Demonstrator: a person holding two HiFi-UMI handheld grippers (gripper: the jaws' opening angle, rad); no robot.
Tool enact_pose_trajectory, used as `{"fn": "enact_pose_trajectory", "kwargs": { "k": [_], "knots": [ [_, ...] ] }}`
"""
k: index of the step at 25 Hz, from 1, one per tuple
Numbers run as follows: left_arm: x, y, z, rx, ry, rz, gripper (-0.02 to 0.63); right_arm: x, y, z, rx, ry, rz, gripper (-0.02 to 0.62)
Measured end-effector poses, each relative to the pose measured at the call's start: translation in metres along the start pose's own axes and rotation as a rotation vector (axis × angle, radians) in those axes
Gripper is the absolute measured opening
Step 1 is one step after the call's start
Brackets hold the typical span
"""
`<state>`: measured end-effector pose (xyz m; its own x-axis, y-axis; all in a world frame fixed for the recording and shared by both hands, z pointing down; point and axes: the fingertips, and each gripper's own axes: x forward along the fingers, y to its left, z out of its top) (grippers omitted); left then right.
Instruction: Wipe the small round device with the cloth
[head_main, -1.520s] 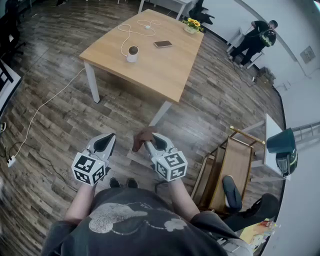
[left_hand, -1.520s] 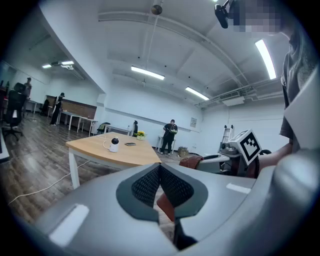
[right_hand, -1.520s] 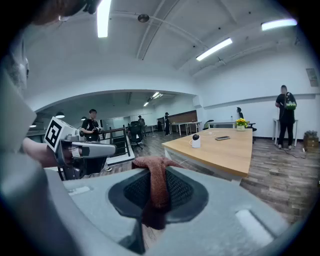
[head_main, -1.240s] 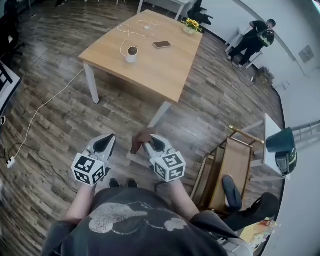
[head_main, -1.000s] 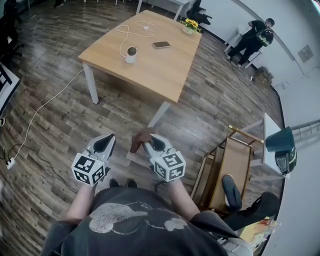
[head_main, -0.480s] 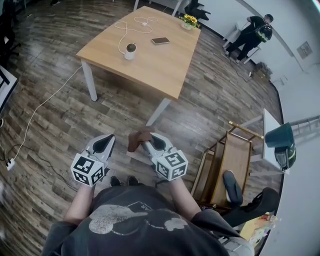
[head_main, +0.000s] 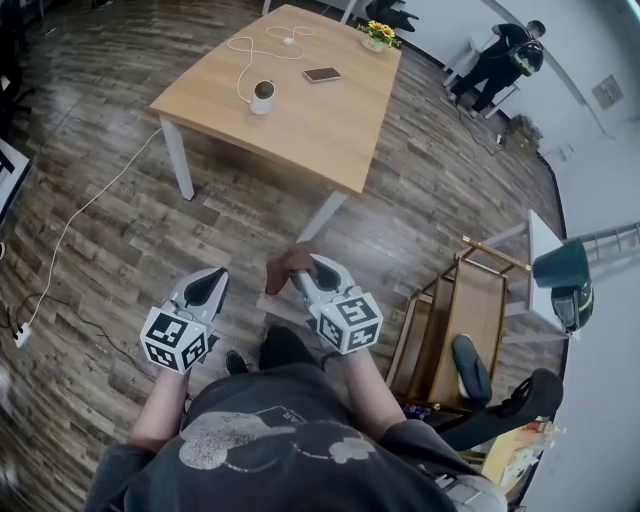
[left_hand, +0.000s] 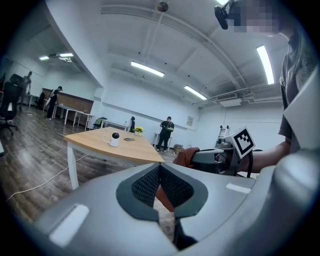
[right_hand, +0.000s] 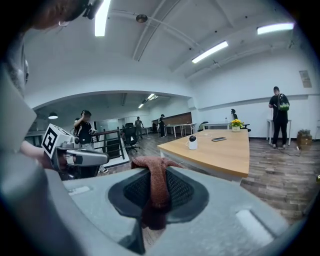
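The small round white device (head_main: 262, 97) stands on the wooden table (head_main: 320, 130), far ahead of me; it also shows as the device (left_hand: 114, 139) and the device (right_hand: 192, 142). My right gripper (head_main: 297, 268) is shut on a reddish-brown cloth (head_main: 283, 268), which drapes between its jaws as the cloth (right_hand: 156, 181). My left gripper (head_main: 210, 284) is shut with nothing in it, level with the right one, both held over the floor in front of my body.
A white cable (head_main: 252, 50) and a phone (head_main: 322, 74) lie on the table, flowers (head_main: 378, 33) at its far edge. A power cord (head_main: 75, 225) trails over the floor at left. A wooden cart (head_main: 465, 335) stands at right. A person (head_main: 496, 55) stands far back.
I have stepped slightly toward the table; it sits a little higher and left in the head view. Both grippers hold the same pose, the cloth still in the right one.
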<state>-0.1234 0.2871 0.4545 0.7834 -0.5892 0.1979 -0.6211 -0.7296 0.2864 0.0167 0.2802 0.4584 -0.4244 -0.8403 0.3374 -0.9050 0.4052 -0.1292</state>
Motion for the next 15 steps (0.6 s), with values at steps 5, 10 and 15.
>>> {"fn": "enact_pose_trajectory", "kwargs": {
  "k": [5, 10, 15],
  "knots": [
    [0.015, 0.018, -0.001, -0.002, 0.017, 0.021, 0.017, 0.021, -0.026, 0.008, 0.021, -0.021, -0.015, 0.051],
    [0.045, 0.042, 0.016, 0.003, 0.013, 0.063, 0.017, 0.058, -0.061, 0.022, 0.032, -0.022, 0.008, 0.051],
    [0.084, 0.067, 0.039, 0.015, -0.002, 0.098, 0.017, 0.093, -0.096, 0.041, 0.050, -0.030, 0.030, 0.051]
  ]
}}
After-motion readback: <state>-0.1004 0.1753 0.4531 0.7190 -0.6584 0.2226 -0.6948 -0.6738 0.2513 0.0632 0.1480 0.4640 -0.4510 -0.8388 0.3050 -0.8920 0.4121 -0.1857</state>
